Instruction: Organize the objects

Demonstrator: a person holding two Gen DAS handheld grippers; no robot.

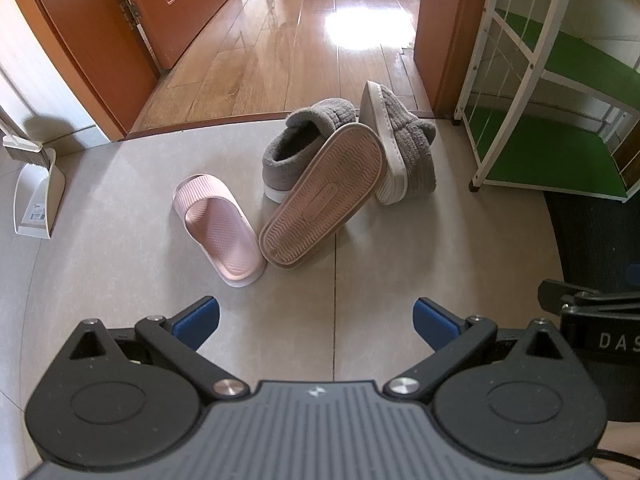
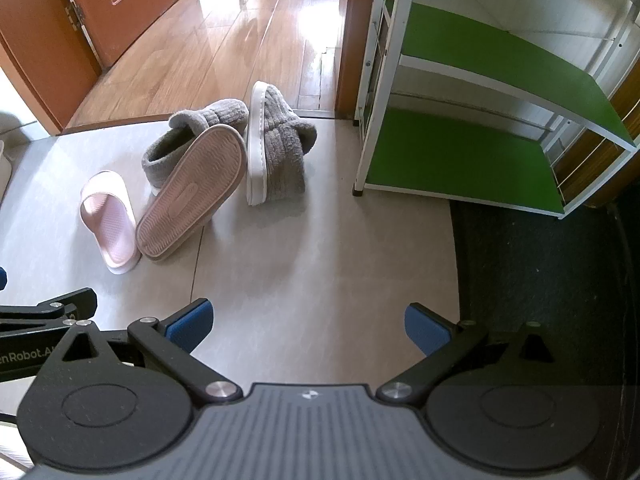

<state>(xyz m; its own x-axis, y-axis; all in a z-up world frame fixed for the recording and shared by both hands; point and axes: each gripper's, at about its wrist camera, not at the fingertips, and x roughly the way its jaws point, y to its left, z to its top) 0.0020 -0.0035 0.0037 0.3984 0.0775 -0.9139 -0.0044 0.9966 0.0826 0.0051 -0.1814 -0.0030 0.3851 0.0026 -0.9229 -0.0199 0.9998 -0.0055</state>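
Note:
Four shoes lie in a heap on the tiled floor. A pink slide lies upright at the left. A second pink slide is tipped sole-up, leaning on a grey fuzzy slipper. A second grey slipper stands on its side, white sole facing left. My left gripper is open and empty, well short of the shoes. My right gripper is open and empty, to the right of the left one.
A white-framed shoe rack with green shelves stands at the right, both shelves bare. A dark mat lies before it. An open doorway with wood floor is behind the shoes. A white dustpan and brush stands at the left.

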